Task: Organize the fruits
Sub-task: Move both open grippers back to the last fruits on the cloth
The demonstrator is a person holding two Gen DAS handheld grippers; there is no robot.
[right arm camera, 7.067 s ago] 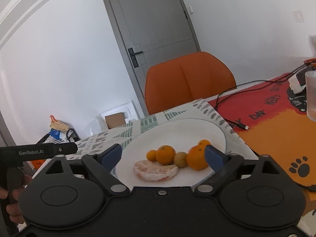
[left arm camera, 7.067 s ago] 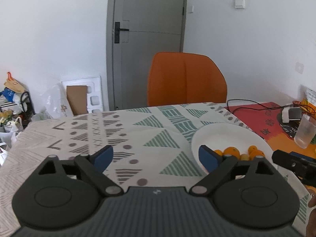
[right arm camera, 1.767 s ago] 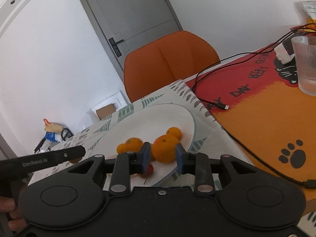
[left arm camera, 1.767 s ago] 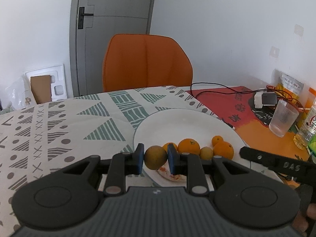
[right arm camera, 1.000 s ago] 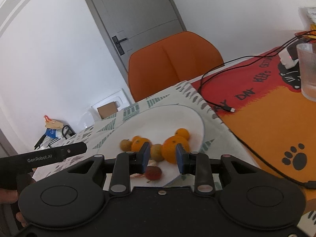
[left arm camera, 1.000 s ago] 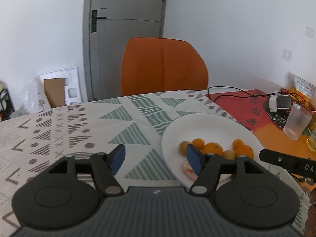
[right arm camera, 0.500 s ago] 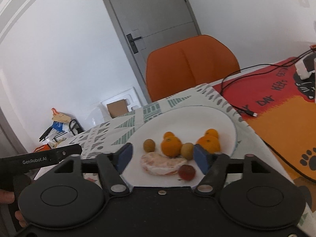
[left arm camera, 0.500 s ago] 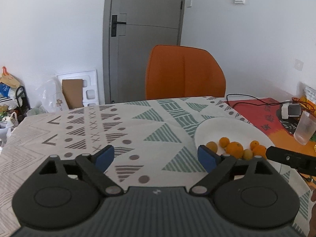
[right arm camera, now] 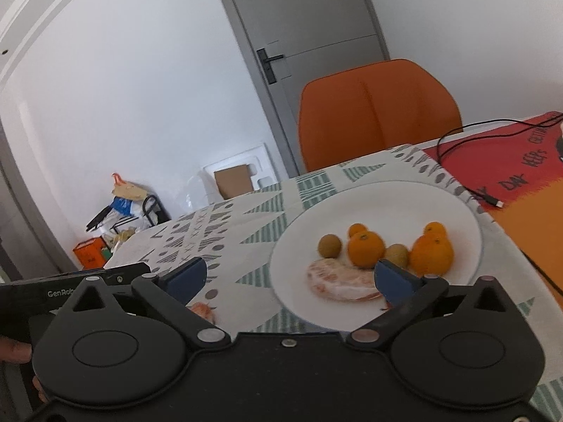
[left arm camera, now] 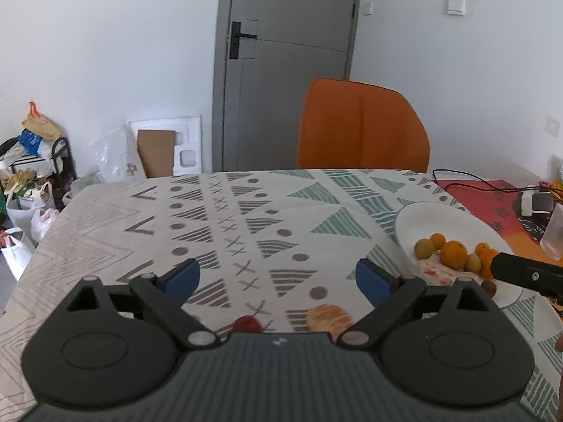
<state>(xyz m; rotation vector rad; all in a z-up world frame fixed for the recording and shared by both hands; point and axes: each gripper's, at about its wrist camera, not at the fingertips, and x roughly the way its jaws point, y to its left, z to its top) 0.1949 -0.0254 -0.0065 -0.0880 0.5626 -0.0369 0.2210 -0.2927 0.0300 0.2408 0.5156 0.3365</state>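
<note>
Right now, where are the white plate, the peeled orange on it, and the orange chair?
white plate (right arm camera: 404,204): right wrist view, bare far part.
peeled orange (right arm camera: 334,281): right wrist view, middle.
orange chair (left arm camera: 362,130): left wrist view, backrest.

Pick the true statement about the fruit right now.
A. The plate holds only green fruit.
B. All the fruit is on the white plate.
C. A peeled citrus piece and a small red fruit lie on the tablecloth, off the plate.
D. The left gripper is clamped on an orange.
C: in the left wrist view the peeled citrus piece and small red fruit lie on the tablecloth, apart from the white plate, between the fingers of the open, empty left gripper.
</note>
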